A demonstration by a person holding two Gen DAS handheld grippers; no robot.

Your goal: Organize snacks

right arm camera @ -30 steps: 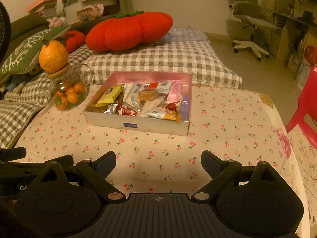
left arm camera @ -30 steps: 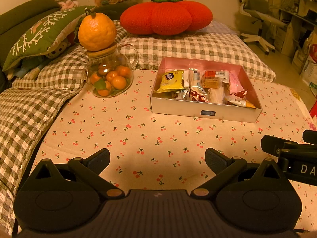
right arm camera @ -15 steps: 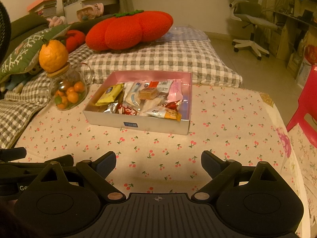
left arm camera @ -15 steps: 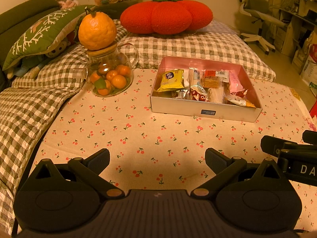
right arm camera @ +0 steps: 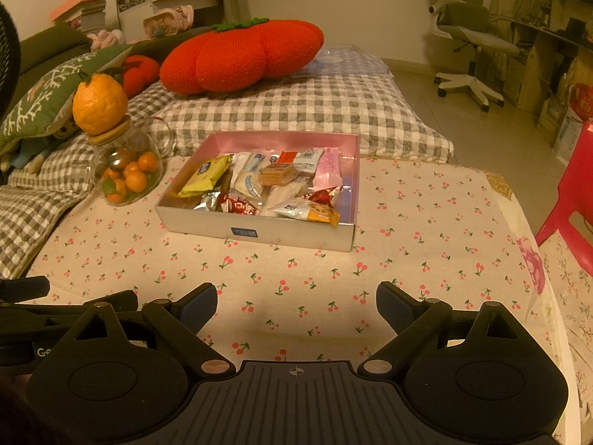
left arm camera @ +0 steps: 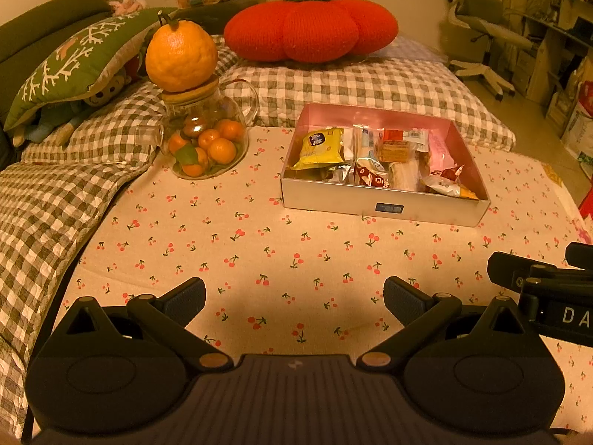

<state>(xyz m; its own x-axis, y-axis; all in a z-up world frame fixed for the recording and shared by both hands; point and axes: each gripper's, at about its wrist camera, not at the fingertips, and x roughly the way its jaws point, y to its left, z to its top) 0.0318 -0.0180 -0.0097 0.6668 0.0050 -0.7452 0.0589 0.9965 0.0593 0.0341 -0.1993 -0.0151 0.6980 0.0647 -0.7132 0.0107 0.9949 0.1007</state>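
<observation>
A shallow box with a pink inside (left arm camera: 385,205) (right arm camera: 259,231) sits on the cherry-print cloth and holds several wrapped snacks. Among them are a yellow packet (left arm camera: 318,146) (right arm camera: 205,178), a red wrapper (left arm camera: 372,178) (right arm camera: 241,205) and a pink pack (right arm camera: 330,165). My left gripper (left arm camera: 294,298) is open above the cloth, well short of the box, with nothing between its fingers. My right gripper (right arm camera: 296,304) is open too, equally far back and empty. Part of the right gripper shows at the right edge of the left wrist view.
A glass pot of small oranges (left arm camera: 202,141) (right arm camera: 126,170) with a big orange on its lid stands left of the box. Checked bedding, a green pillow (left arm camera: 74,63) and a red pumpkin cushion (left arm camera: 311,27) lie behind. A red stool (right arm camera: 570,193) stands right.
</observation>
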